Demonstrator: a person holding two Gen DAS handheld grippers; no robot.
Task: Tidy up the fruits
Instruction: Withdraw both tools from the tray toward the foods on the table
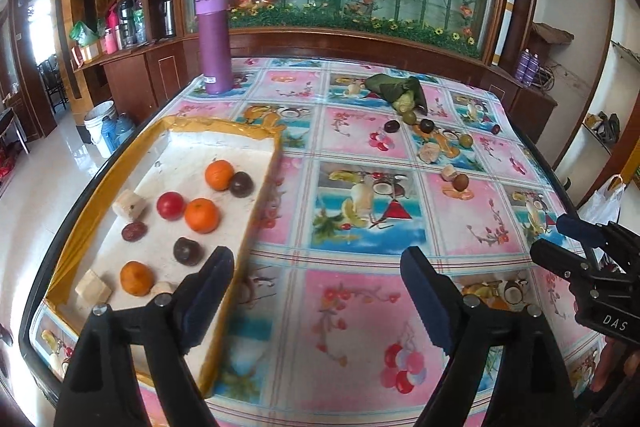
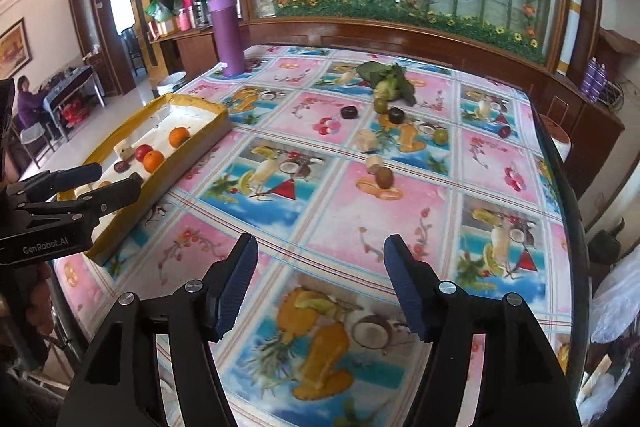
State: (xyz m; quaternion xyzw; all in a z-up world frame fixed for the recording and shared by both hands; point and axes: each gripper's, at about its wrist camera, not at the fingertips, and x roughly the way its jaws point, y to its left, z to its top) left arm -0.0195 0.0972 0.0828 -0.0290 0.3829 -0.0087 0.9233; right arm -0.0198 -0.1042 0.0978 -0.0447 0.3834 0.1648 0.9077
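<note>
A white tray with a yellow taped rim point(image 1: 224, 125) point(image 2: 184, 163) lies at the table's left and holds oranges point(image 1: 202, 215), a red tomato point(image 1: 170, 205), dark plums point(image 1: 187, 251) and pale chunks. Loose fruit lies far across the table: dark plums point(image 1: 391, 126) point(image 2: 349, 112), green fruits point(image 2: 440, 136), pale chunks point(image 2: 367, 140) and a brown kiwi point(image 1: 461, 182) point(image 2: 385, 177). My left gripper point(image 1: 316, 259) point(image 2: 116, 177) is open and empty beside the tray's near right wall. My right gripper point(image 2: 320, 245) point(image 1: 560, 239) hovers open and empty over the bare cloth.
A tall purple bottle point(image 1: 216, 43) point(image 2: 230, 31) stands at the far left corner. A green leafy bundle point(image 1: 396, 89) point(image 2: 390, 79) lies behind the loose fruit. The table's dark edge point(image 2: 560, 163) curves along the right. A seated person point(image 2: 26, 99) is far off left.
</note>
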